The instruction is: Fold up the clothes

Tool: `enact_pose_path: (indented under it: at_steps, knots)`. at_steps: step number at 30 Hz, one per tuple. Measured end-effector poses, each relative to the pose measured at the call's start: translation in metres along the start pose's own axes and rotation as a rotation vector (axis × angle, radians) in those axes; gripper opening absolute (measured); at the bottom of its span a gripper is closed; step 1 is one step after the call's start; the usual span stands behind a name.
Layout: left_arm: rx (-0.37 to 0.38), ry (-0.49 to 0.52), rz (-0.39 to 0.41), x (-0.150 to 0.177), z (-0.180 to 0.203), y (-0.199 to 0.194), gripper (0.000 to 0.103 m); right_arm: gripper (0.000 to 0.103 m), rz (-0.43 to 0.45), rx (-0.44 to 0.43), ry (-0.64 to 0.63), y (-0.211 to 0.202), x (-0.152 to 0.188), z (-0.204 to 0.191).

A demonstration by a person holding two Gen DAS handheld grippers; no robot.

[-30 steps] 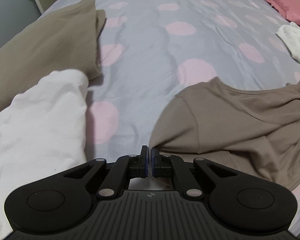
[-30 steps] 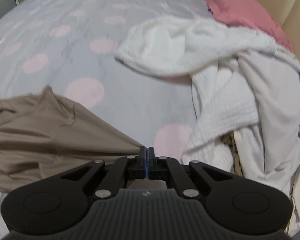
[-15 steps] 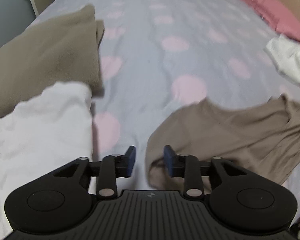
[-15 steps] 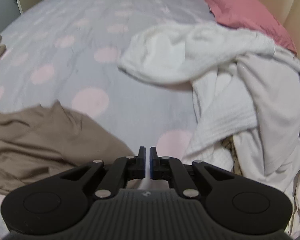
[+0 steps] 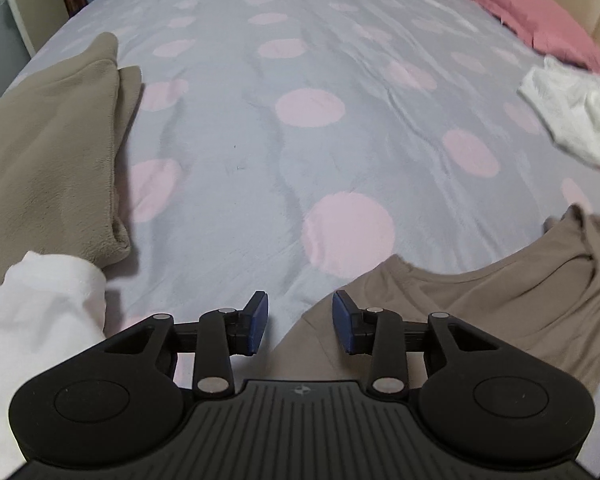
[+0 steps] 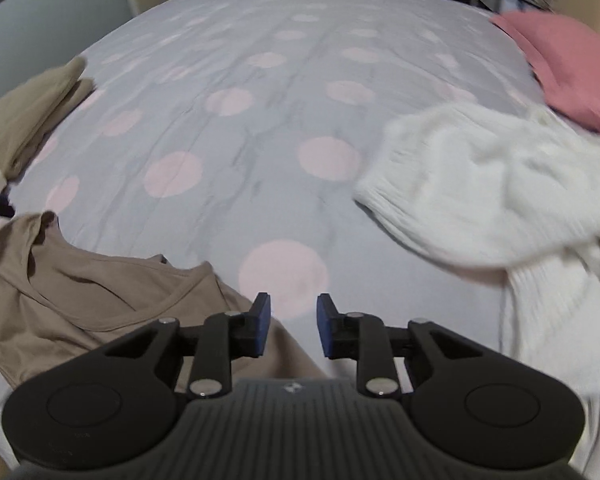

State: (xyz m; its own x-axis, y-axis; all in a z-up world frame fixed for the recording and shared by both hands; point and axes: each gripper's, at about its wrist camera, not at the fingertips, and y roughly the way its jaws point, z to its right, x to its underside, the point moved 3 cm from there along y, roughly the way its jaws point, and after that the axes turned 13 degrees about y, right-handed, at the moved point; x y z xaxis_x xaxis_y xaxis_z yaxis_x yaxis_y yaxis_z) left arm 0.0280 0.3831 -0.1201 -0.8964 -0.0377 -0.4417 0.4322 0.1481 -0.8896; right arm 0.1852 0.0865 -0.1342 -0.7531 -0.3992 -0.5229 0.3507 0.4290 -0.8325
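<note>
In the left wrist view the left gripper (image 5: 300, 322) gapes empty over the brown shirt (image 5: 480, 304) spread on the bed (image 5: 320, 80), and in the right wrist view the right gripper (image 6: 293, 324) gapes empty over the same shirt's edge, so I judge a re-grip comes next, each gripper needing a fresh edge.

Your left camera sits low behind the left gripper (image 5: 300, 328) and looks up the bed (image 5: 300, 140), close to it. Your right camera does the same behind the right gripper (image 6: 290, 326). Both see the brown shirt (image 5: 480, 312) (image 6: 80, 296), the pink pillow (image 5: 520, 4) (image 6: 572, 64) and the white pile (image 5: 572, 116) (image 6: 480, 192).
</note>
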Motion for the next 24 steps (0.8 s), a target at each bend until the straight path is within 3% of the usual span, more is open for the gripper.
enact_pose_path:
  at_steps: [11,24]
  knots:
    - [0.012,0.087,0.020,0.011,0.012,0.020,0.037,0.024,-0.109,-0.068,-0.046,0.044,0.010,-0.005]
    - [-0.029,0.095,0.033,0.013,0.015,0.024,0.048,0.027,-0.114,-0.009,-0.192,0.051,0.022,-0.019]
